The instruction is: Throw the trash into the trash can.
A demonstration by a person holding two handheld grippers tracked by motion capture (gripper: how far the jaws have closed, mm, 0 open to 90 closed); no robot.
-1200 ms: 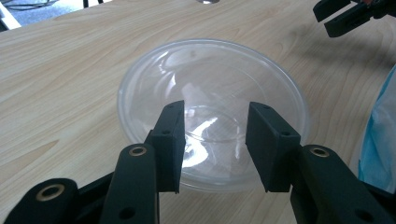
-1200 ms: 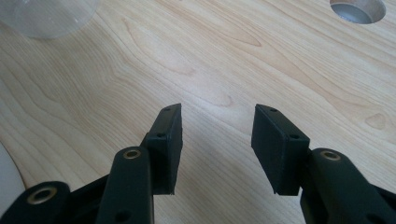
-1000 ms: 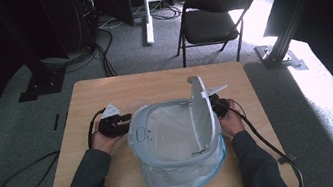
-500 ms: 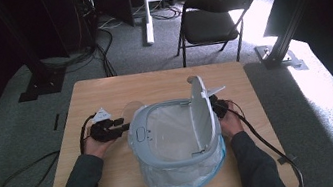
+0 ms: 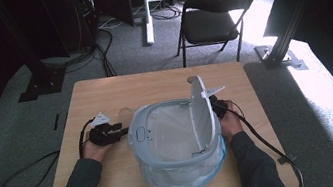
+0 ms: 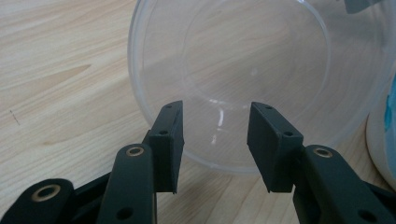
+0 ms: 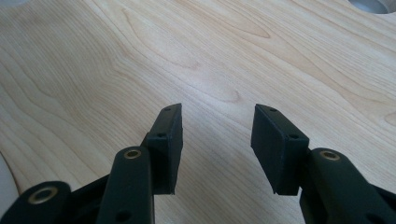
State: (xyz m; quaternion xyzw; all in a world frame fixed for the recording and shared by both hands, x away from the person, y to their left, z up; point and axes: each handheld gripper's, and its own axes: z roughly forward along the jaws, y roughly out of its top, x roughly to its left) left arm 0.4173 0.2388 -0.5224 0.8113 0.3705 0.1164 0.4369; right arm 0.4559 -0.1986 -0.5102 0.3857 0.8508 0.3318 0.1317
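Note:
A pale blue bin (image 5: 139,134) with a white liner stands on the wooden table (image 5: 152,83), its lid (image 5: 203,113) raised on edge. A clear plastic cup (image 6: 233,60) lies on its side just left of the bin, its mouth facing my left gripper (image 6: 215,116). The jaws stand open in front of the cup's lower rim, pressing on nothing. From above, the left gripper (image 5: 120,130) is low beside the bin and the cup (image 5: 125,114) is a faint shape behind it. My right gripper (image 7: 217,116) is open over bare wood, behind the lid (image 5: 216,107).
The bin takes up the middle and near part of the table, and its wall (image 6: 385,140) is close on one side of the left gripper. A black folding chair (image 5: 215,15) stands beyond the far edge. A cable (image 5: 25,171) loops on the carpet at the left.
My left gripper has slid a little toward the near left and dropped lower beside the bin. The right hand, the bin and its lid have stayed put.

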